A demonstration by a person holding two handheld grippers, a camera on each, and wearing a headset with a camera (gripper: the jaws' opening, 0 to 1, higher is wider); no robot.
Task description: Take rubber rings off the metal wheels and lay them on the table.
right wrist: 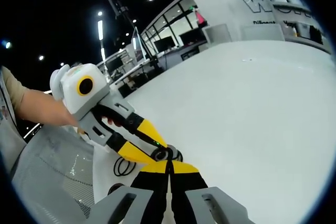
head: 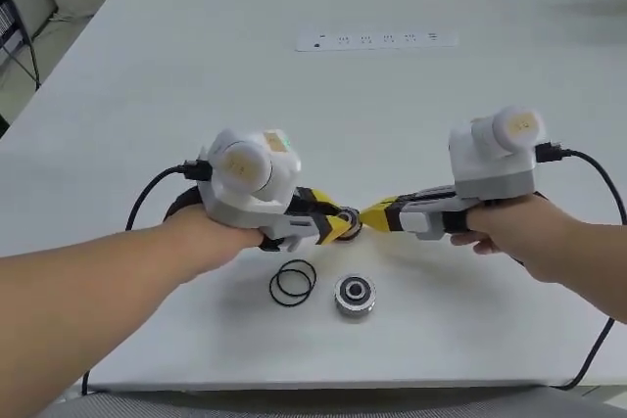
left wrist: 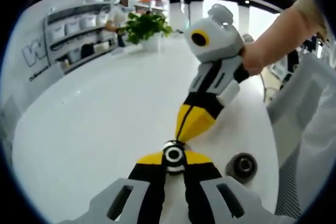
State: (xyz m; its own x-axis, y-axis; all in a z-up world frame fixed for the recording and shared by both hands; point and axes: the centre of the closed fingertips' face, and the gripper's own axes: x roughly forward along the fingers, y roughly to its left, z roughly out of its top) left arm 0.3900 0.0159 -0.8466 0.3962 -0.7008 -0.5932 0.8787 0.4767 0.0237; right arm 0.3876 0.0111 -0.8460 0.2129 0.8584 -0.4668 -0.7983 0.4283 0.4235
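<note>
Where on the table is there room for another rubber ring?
Bare table lies beyond the left gripper and right gripper, up to the power strip, and right of the loose metal wheel. It's crowded around the rubber rings and that wheel.

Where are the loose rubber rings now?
In the head view the rubber rings lie on the table, left of the free metal wheel, below the left gripper.

Head view downward; gripper views close, facing each other, sharing wheel (left wrist: 174, 154).

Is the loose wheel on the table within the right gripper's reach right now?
Probably yes: the loose wheel lies uncovered close to the right gripper, with the rings beside it and nothing over it.
</note>
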